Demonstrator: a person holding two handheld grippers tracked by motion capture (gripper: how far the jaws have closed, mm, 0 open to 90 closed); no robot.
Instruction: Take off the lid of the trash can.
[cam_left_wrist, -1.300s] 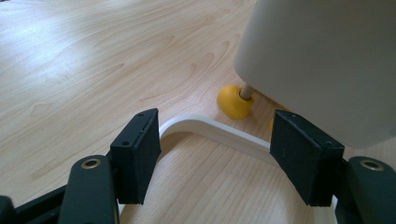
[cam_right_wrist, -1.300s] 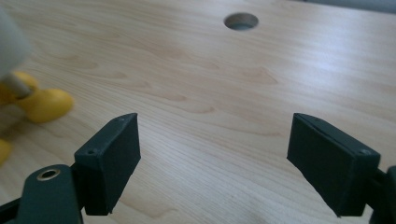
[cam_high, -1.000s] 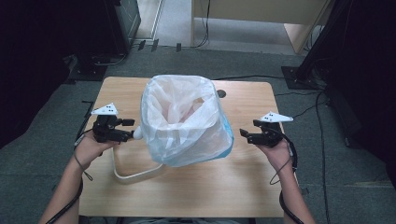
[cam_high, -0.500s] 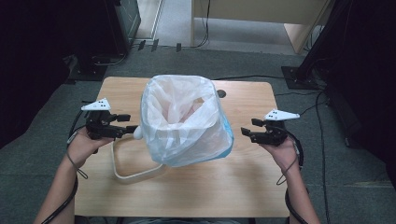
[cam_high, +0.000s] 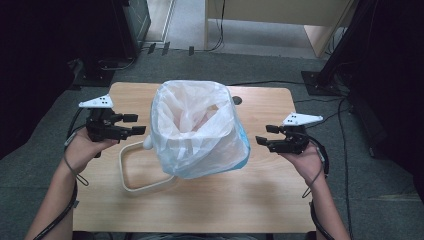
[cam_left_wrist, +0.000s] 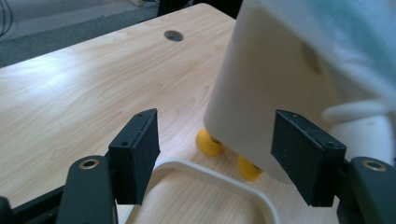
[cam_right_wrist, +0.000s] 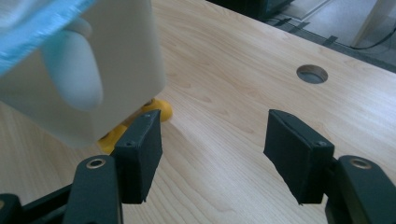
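A white bin (cam_high: 200, 135) lined with a clear plastic bag (cam_high: 192, 115) stands mid-table on small yellow wheels (cam_left_wrist: 208, 141). Its cream loop handle (cam_high: 135, 170) lies flat on the wood at its left. My left gripper (cam_high: 136, 124) hovers left of the bin, open, jaws pointing at the bin's wall (cam_left_wrist: 266, 84) with nothing between them. My right gripper (cam_high: 265, 134) hovers on the bin's right, also open; its jaws have just been closing a little, with nothing between them. In the right gripper view the bin (cam_right_wrist: 107, 70) and a wheel (cam_right_wrist: 159, 108) sit left of the jaws.
The wooden table (cam_high: 200, 200) has a round cable hole (cam_high: 236, 100) behind the bin. Dark stands and cables ring the table on grey carpet. A wooden cabinet (cam_high: 280, 10) stands at the back.
Both hands have lifted their grippers higher above the table on either side of the bin. The bin and its handle have not moved.
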